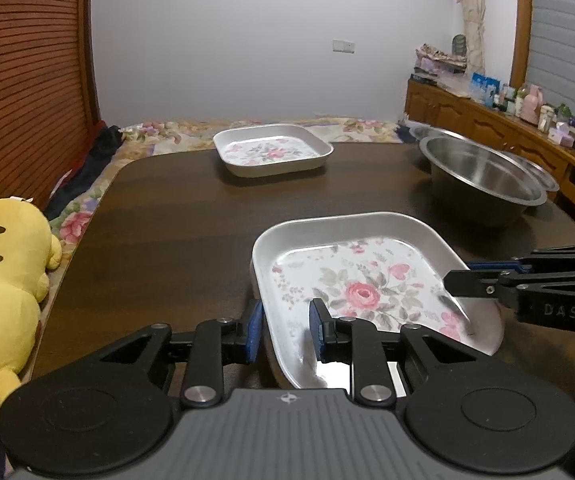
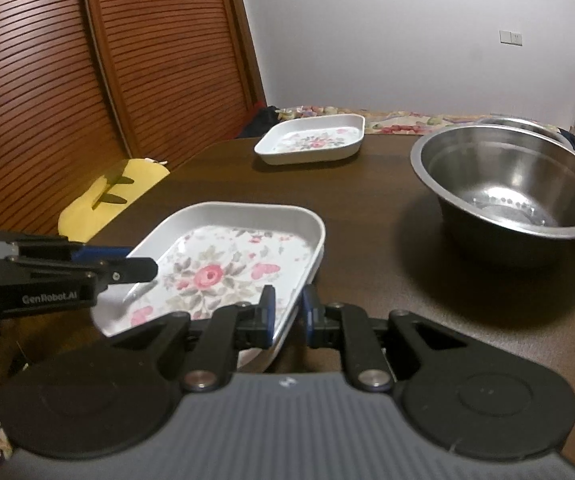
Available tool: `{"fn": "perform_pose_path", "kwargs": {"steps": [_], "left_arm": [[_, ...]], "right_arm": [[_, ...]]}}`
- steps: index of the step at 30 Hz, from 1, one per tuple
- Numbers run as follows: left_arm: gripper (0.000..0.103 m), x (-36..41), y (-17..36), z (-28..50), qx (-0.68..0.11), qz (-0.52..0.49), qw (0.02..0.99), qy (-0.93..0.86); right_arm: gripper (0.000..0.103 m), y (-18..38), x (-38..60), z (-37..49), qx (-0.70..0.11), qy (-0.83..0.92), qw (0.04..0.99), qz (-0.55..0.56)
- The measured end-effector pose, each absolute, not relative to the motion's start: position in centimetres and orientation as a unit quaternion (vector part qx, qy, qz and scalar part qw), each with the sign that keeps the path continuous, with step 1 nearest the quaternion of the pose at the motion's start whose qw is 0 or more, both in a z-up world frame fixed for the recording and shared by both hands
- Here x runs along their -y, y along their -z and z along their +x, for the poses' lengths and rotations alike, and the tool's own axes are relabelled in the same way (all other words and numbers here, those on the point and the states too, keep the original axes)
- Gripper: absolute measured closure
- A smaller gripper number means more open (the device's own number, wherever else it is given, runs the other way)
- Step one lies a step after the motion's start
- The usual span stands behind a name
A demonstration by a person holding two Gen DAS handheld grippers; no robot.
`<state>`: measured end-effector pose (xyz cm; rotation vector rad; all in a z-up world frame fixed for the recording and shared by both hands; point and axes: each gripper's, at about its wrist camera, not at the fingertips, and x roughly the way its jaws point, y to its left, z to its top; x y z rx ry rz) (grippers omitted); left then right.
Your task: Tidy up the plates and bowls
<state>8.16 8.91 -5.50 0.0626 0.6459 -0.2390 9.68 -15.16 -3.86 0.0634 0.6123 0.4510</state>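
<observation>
Here we had both claws on the near white square floral-printed metal plate [image 1: 367, 280], which sat tilted on the dark wooden tabletop [image 1: 167, 220] in front of the large stainless steel bowl [image 2: 511, 188]. Our left claw [image 1: 285, 330] pinched the plate's left rim; our right claw [image 2: 289, 314] pinched its opposite rim. If one side had lifted faster, we judged, the thin rim could have slipped from the blue pads. Only our left view showed the yellow plush toy [image 1: 3, 288] whole, left of the bowl; our right view alone showed perforations in the bowl's bottom. A second matching floral plate [image 1: 273, 150] waited beyond.
</observation>
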Motion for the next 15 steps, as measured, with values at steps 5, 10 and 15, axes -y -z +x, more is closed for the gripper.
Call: {"fn": "perform_pose_path", "kwargs": {"steps": [5, 10, 15], "left_arm": [[0.077, -9.31, 5.91, 8.20, -0.319, 0.025, 0.940, 0.119], [0.077, -9.23, 6.01, 8.19, -0.319, 0.025, 0.940, 0.118], [0.077, -9.21, 5.95, 8.26, -0.318, 0.023, 0.941, 0.117]], "right_arm": [[0.087, 4.00, 15.14, 9.72, -0.298, -0.223, 0.928, 0.033], [0.087, 4.14, 15.19, 9.71, -0.298, -0.223, 0.928, 0.032], [0.087, 4.11, 15.24, 9.60, -0.297, -0.222, 0.928, 0.036]]}}
